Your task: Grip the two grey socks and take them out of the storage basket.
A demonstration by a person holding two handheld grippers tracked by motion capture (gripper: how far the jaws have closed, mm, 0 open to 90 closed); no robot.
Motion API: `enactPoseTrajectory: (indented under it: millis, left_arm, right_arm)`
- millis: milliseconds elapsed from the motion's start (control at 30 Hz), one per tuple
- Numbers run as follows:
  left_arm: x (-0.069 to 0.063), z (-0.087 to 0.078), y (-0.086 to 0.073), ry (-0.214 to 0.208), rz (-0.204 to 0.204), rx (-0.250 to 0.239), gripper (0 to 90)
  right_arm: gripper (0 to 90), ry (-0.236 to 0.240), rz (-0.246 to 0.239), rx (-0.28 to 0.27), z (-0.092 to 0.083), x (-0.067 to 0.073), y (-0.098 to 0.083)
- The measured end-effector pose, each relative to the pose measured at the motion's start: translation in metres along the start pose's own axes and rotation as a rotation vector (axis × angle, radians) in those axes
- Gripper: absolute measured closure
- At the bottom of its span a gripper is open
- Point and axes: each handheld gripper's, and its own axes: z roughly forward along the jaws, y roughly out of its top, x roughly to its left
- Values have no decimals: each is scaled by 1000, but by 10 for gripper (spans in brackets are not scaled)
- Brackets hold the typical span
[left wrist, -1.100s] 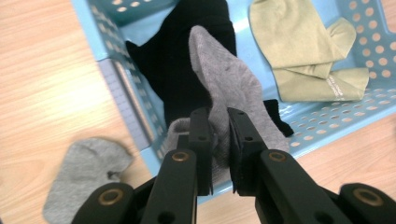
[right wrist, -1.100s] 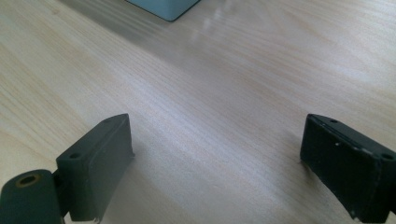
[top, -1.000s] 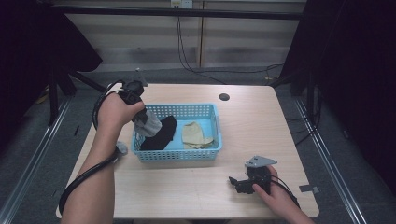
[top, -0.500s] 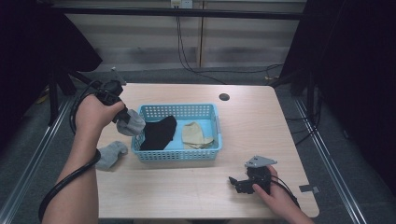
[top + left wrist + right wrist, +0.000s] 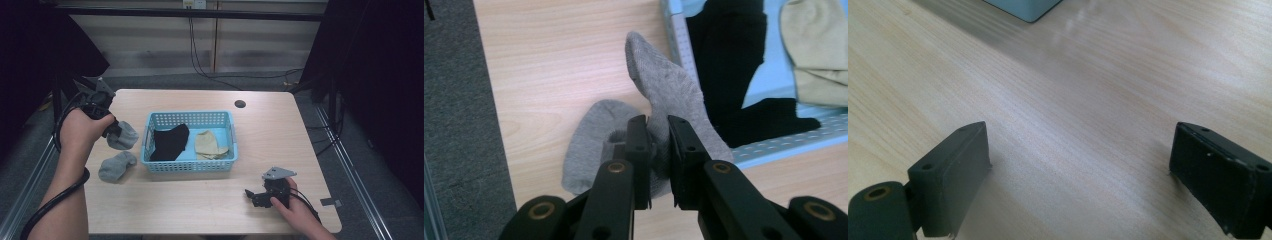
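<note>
wooden table (image 5: 210,200), two grey socks (image 5: 117,166), one basket (image 5: 190,165); left claw (image 5: 659,150) pinching one

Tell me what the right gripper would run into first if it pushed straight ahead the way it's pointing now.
Probably the blue basket: the open right gripper looks along bare table towards its near corner. The line may just skim past that corner; depth is unclear.

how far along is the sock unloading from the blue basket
About halfway, judging by the layout. Done: one grey sock lies on the table left of the basket. In hand: the left tool is shut on a second grey sock, held outside the basket. Left: a black sock and a beige sock lie inside. The right tool rests open on the table.
</note>
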Motion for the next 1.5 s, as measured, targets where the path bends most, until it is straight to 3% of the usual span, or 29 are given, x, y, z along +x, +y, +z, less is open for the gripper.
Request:
enactPoseTrajectory:
  millis: [500,933,1000,1067,1167,1267,1500]
  left_arm:
    - [12,42,-10,12,-14,8,799]
    - [5,59,-10,4,-3,1,774]
    - [5,60,-11,9,14,-21,702]
    - [5,59,-12,-20,7,-45,622]
    - [3,59,-14,-22,16,-37,604]
    - [0,60,-17,-33,19,-39,530]
    - [-8,62,-32,-43,87,-49,338]
  right_arm:
    - [86,0,0,-1,0,0,0]
    - [87,0,-1,-1,0,0,0]
    - [86,0,-1,-1,0,0,0]
    - [86,0,3,1,0,0,0]
    - [86,0,2,1,0,0,0]
    - [87,0,4,2,0,0,0]
    - [87,1,-1,4,0,0,0]
